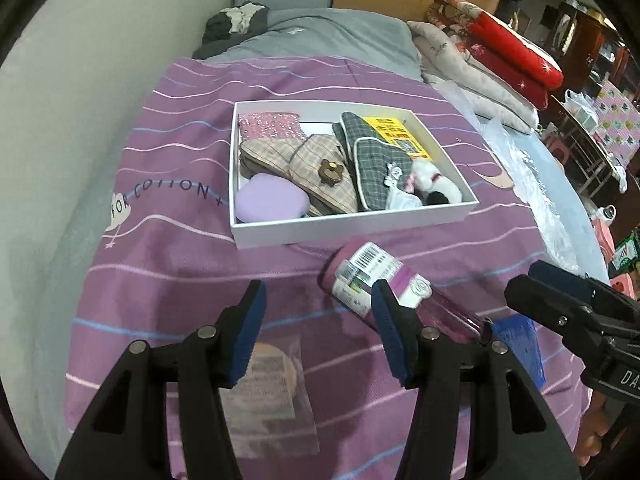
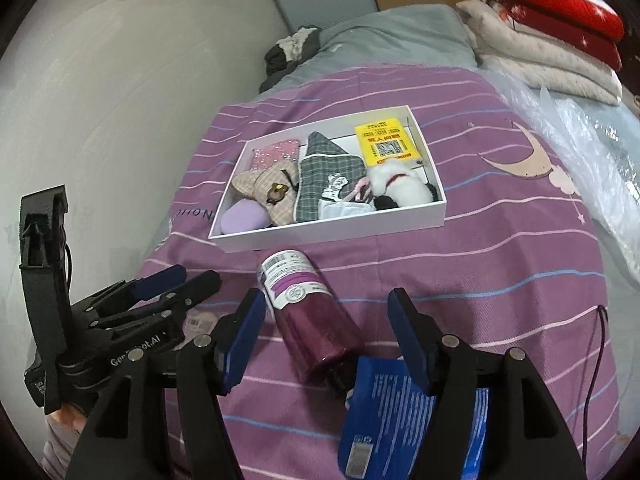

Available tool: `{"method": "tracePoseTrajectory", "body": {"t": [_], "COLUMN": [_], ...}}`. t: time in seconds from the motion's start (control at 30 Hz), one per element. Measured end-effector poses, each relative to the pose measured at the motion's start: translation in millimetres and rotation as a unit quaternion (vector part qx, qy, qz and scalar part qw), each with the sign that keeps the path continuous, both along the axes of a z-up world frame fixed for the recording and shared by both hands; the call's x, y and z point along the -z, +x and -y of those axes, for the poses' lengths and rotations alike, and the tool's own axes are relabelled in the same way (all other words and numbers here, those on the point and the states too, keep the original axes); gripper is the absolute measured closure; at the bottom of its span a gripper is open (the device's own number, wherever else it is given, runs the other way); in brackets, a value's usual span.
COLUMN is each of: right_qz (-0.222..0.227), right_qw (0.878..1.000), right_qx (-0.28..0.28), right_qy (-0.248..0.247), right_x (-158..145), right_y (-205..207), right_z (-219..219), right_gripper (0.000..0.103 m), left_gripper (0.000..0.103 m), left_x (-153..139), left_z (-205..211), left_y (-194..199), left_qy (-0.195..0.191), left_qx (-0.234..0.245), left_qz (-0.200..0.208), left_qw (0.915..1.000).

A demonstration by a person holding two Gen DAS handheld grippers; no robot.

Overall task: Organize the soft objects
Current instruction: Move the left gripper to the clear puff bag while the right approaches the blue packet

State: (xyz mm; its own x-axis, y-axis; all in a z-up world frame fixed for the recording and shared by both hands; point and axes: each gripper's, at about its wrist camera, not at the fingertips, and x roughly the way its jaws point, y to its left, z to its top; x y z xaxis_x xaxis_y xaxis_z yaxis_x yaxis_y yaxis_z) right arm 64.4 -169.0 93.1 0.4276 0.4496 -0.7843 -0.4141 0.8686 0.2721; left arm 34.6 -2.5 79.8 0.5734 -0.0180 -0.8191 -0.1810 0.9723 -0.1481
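Note:
A white box [image 1: 352,232] [image 2: 332,236] sits on the purple striped bedcover. It holds plaid pouches [image 1: 320,172], a lilac pad [image 1: 270,200], a pink sequined piece and a white plush toy [image 2: 400,188]. Just in front of the box a magenta roll [image 1: 372,280] [image 2: 316,320] with a barcode label lies on the cover. My right gripper [image 2: 326,296] [image 1: 524,280] is open, a finger on either side of the roll, pads not touching it. My left gripper [image 1: 318,292] [image 2: 196,276] is open and empty over a clear bag [image 1: 272,392] with a round beige item.
A blue packet [image 2: 384,420] [image 1: 520,340] lies under the right gripper by the roll's near end. Folded red and cream blankets [image 1: 500,52] [image 2: 560,20] are stacked at the back right, above crinkled clear plastic [image 2: 592,152]. Grey bedding [image 1: 320,36] lies behind the box; a wall runs along the left.

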Motion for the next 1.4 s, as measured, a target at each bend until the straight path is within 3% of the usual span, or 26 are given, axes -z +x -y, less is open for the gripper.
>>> {"method": "tracePoseTrajectory", "body": {"t": [0.3,0.37,0.6,0.77,1.03,1.13,1.27,1.4], "right_qz": [0.029,0.034,0.014,0.003,-0.019,-0.017,-0.005,-0.025], "right_qw": [0.999,0.999,1.000,1.000,1.000,1.000,0.999,0.996], "right_qx": [-0.024,-0.025,-0.014,-0.010,-0.010,-0.020,-0.048,-0.069], "right_qy": [-0.021,-0.016,-0.010,-0.024,-0.021,-0.014,0.010,0.041], "right_x": [-26.6,-37.1,-53.3,-48.1,-28.2,-28.5,-38.1,-25.4], "right_y": [-21.2,-24.3,-34.1,-45.5,-55.0,-50.0,-47.3,-44.8], "right_z": [-12.5,-9.1,5.7,7.3,1.5,-14.7,-40.7,-58.3], "right_gripper": [0.038,0.026,0.023,0.023,0.023,0.023,0.023,0.023], "left_gripper": [0.047,0.046,0.044,0.044,0.044,0.044,0.039,0.038], "left_x": [-29.9,-37.9,-39.6,-34.1,-18.1,-21.2,-26.9,-11.4], "left_z": [2.1,0.8,2.7,7.5,-22.3,-39.2,-60.3,-73.8], "left_y": [-17.1,-20.3,-28.4,-36.1,-42.3,-43.9,-50.1,-47.0], "left_qy": [-0.027,-0.039,-0.069,-0.050,-0.075,-0.087,-0.100,-0.111], "left_qx": [0.014,0.020,0.035,0.042,0.006,-0.014,-0.036,-0.059], "left_qz": [0.022,0.023,-0.019,-0.041,-0.065,-0.057,-0.049,-0.069], "left_qw": [0.9993,0.9988,0.9968,0.9970,0.9950,0.9944,0.9931,0.9897]}}
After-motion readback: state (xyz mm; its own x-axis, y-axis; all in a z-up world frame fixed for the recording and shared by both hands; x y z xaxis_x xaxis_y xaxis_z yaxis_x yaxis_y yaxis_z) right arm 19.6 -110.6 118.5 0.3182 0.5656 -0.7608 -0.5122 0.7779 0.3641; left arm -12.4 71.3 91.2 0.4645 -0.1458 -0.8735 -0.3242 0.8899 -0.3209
